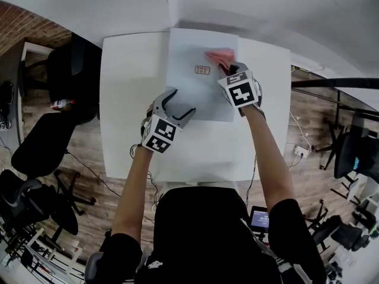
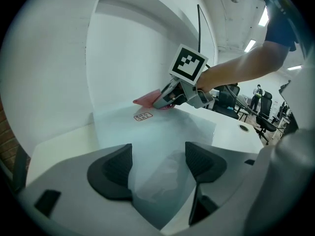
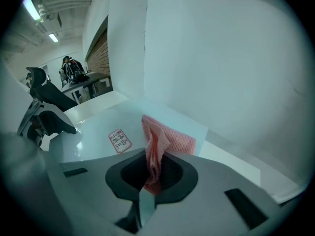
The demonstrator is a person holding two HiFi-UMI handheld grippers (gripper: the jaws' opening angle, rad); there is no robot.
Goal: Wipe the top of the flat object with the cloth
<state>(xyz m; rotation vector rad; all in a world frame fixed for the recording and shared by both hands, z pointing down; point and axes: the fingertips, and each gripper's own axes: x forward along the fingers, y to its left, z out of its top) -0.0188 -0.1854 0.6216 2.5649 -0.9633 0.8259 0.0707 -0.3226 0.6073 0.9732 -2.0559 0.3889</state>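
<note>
Wood flooring and black office chairs point(image 1: 35, 152) ring the white table point(image 1: 127, 99) I'm working over, with a plain white wall beyond its far edge. On the table lies the flat object point(image 1: 200, 94), a pale, glossy sheet with a small red-printed label point(image 1: 202, 70) on its far half.

My right gripper point(image 3: 151, 173) has its jaws pressed together on the pink cloth point(image 3: 157, 149). The fabric is bunched upright between them, and its loose end fans out ahead of the jaws, lying on the sheet near the far edge. The label sits just to the left of this gripper's tips, apart from the cloth.

My left gripper point(image 2: 157, 163) has its jaws spread wide, with nothing clamped between them. It sits at the sheet's near left corner, and part of the sheet shows in the gap between the two dark pads point(image 2: 110, 171). I can't tell whether the pads touch it. Seen from the left gripper, the right one is ahead and slightly to the right, farther across the sheet, with its marker cube facing up.
</note>
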